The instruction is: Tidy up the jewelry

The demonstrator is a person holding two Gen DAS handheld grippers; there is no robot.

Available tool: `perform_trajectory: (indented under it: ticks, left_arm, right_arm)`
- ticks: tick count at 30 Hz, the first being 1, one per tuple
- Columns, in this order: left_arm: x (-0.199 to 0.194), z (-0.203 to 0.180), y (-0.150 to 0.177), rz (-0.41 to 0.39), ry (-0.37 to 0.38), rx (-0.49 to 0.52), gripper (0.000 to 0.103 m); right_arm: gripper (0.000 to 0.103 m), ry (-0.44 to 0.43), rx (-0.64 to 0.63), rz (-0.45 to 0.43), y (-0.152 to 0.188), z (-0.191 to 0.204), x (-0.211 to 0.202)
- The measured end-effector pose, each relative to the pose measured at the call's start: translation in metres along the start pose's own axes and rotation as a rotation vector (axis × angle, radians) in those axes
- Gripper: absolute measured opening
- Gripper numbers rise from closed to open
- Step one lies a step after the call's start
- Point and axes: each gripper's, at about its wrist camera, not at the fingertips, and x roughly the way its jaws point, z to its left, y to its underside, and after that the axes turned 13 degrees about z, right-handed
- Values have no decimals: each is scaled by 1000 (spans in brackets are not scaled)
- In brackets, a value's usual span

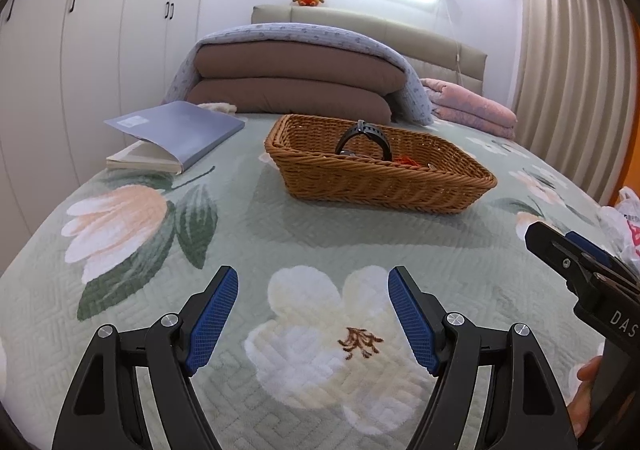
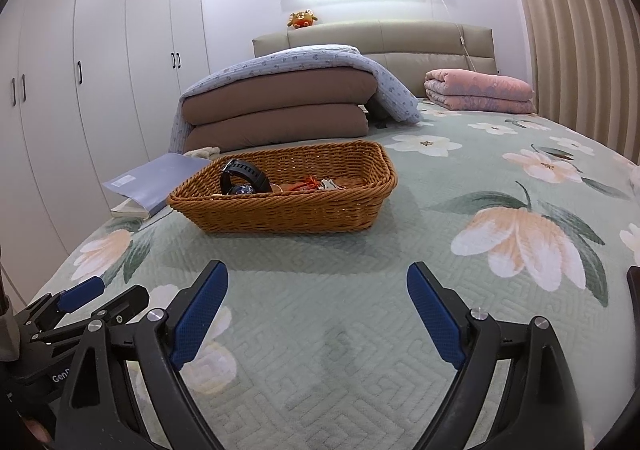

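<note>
Both the left gripper (image 1: 313,314) and right gripper (image 2: 317,314) hover wide open and empty over the green floral quilt (image 2: 360,330), probably awaiting a pick, facing the rectangular brown wicker basket (image 2: 280,213) at twelve o'clock, where a black strap watch (image 2: 245,174) and small trinkets lie.

place: home bedroom | evidence: green floral quilted bed (image 2: 360,310); beige padded headboard (image 2: 380,37); tall white wardrobe doors (image 2: 100,69); pleated beige curtain (image 1: 568,69)

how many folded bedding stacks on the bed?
2. The brown stack, draped with a blue floral quilt, sits behind the wicker basket; the pink stack lies by the headboard near the curtain. None seem hidden.
</note>
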Motion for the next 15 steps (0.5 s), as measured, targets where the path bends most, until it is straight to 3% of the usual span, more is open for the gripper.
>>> perform_trajectory:
  ticks: [15]
  left_arm:
    - [0,-7,1,-5,-25,37,79]
  right_arm:
    - [92,-11,13,23,0,-2,5]
